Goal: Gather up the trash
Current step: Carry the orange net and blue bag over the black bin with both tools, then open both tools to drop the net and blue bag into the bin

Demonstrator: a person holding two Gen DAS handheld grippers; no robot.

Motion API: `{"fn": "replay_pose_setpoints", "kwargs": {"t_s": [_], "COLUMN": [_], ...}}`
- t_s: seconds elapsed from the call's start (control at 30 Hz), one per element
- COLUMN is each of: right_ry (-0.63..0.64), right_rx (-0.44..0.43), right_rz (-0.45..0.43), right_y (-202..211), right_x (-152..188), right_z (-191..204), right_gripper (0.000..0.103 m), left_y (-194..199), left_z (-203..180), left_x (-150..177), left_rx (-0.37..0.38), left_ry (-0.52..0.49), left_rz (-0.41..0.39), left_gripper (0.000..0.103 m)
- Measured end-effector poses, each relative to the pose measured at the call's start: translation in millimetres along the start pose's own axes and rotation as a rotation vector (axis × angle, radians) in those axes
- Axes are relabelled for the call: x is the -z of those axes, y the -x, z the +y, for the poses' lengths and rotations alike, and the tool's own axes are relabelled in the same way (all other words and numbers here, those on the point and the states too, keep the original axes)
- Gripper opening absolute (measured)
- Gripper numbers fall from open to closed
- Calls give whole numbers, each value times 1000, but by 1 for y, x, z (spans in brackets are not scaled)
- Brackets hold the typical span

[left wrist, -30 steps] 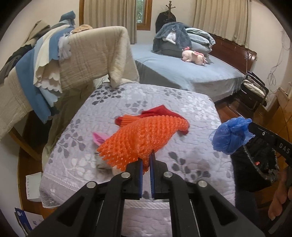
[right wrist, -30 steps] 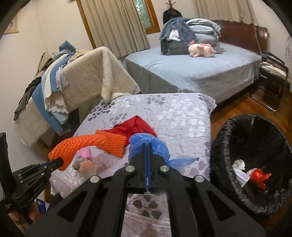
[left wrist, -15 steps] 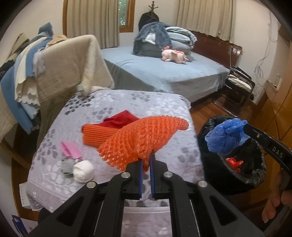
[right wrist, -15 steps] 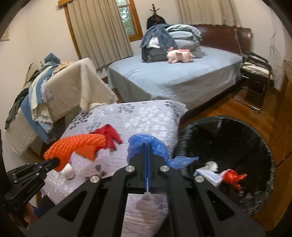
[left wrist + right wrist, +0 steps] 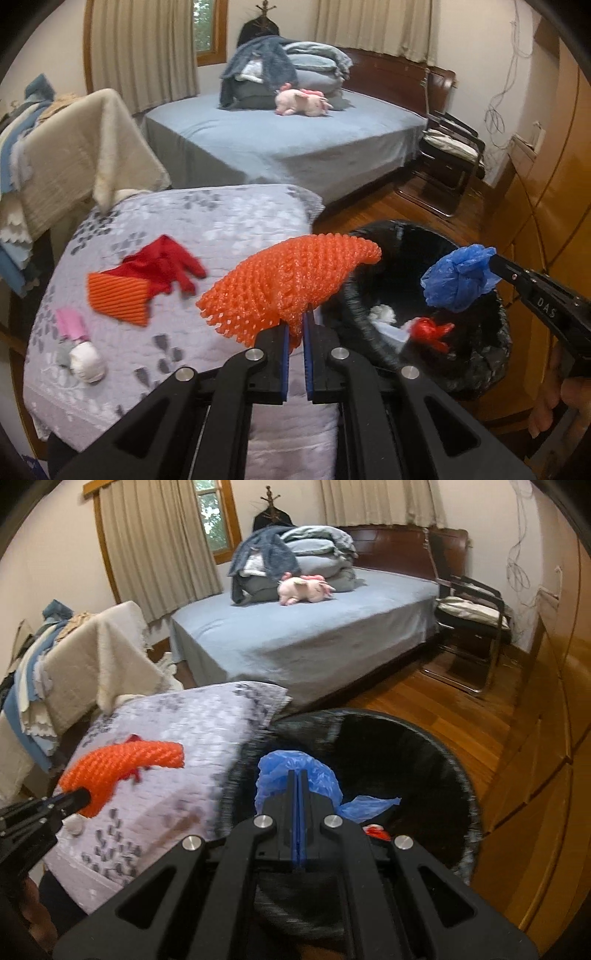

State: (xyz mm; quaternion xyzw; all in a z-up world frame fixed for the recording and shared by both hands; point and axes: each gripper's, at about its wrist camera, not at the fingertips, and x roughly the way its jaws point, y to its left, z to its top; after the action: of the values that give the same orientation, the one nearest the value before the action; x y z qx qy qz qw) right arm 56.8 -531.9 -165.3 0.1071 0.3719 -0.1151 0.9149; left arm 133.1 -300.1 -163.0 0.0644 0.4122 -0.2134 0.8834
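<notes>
Seen only from the left wrist: red glove (image 5: 168, 264), white ball (image 5: 86, 360) near the quilted table's (image 5: 221, 221) left edge, red scrap (image 5: 430, 330) in the black bin (image 5: 476, 354). Left gripper (image 5: 295, 325) clamped on orange foam net (image 5: 288, 280), at the table's right edge beside the bin. Right gripper (image 5: 297, 779) pinched tight on blue plastic bag (image 5: 295, 771), held over the bin (image 5: 443, 768).
</notes>
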Motion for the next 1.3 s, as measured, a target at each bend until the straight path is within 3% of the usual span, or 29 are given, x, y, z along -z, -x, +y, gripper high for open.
{"fn": "replay_pose_setpoints", "kwargs": {"t_s": [0.17, 0.63, 0.7, 0.73, 0.8, 0.83, 1.07, 1.3], "right_ry": [-35, -136, -152, -164, -180, -179, -189, -180], "right_rx": [29, 65, 70, 76, 77, 84, 93, 74], "right_rz": [15, 67, 79, 78, 79, 76, 102, 94], "right_y": [-15, -68, -74, -75, -76, -76, -73, -48], "right_x": [2, 3, 3, 3, 4, 4, 12, 22], "right_z": [-37, -87, -93, -95, -99, -99, -97, -69], "right_gripper": [0, 0, 4, 7, 16, 23, 24, 24], "left_y": [-20, -96, -111, -115, -118, -117, -108, -82], "left_z": [-40, -116, -123, -124, -125, -124, -104, -67], "left_x": [-12, -27, -26, -24, -21, -20, -14, -8], "left_rx": [37, 107, 127, 132, 117, 109, 87, 52], "left_ry": [-25, -87, -98, -99, -111, -115, -124, -113], "left_rz": [15, 93, 125, 133, 128, 119, 118, 89], "left_gripper": [7, 7, 13, 14, 38, 41, 43, 49]}}
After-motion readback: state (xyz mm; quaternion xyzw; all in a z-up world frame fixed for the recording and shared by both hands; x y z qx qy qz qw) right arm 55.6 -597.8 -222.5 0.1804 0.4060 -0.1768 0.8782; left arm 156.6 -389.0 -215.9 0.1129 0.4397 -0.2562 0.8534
